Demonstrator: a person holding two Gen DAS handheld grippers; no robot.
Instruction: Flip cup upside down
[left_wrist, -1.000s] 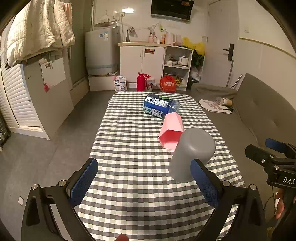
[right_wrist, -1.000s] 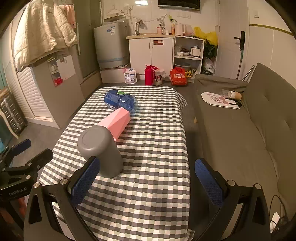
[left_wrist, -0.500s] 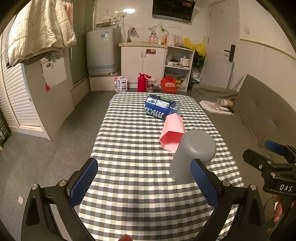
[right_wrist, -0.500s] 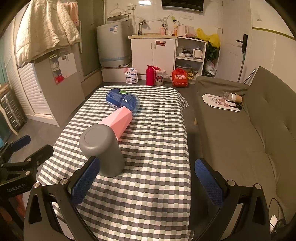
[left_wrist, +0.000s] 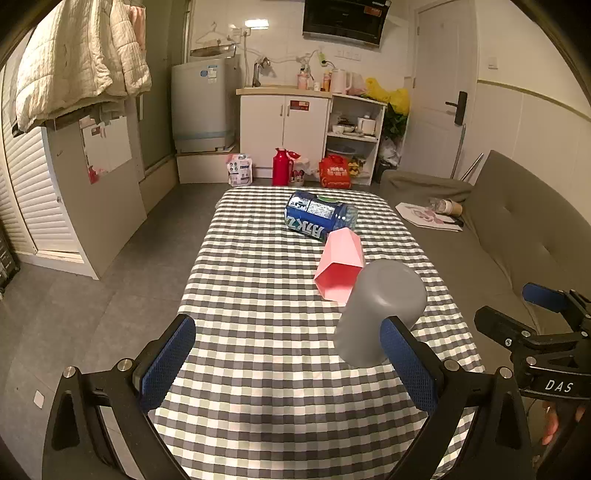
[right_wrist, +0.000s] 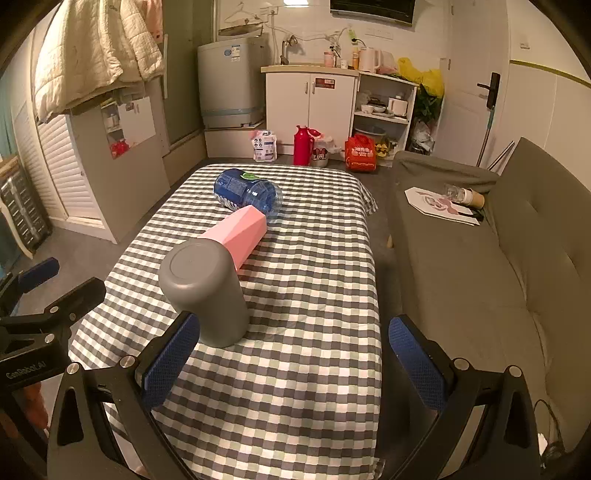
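You are holding both grippers wide apart with nothing between the pads: your left gripper (left_wrist: 286, 363) and your right gripper (right_wrist: 295, 360) are hovering over the near end of the checked table (right_wrist: 314, 295). The grey cup (right_wrist: 207, 290) is standing mouth down on the cloth, its flat base facing up, near the right gripper's left pad. Just beyond it a pink cup (right_wrist: 242, 234) is lying on its side, touching a blue bottle (right_wrist: 245, 192) also lying down.
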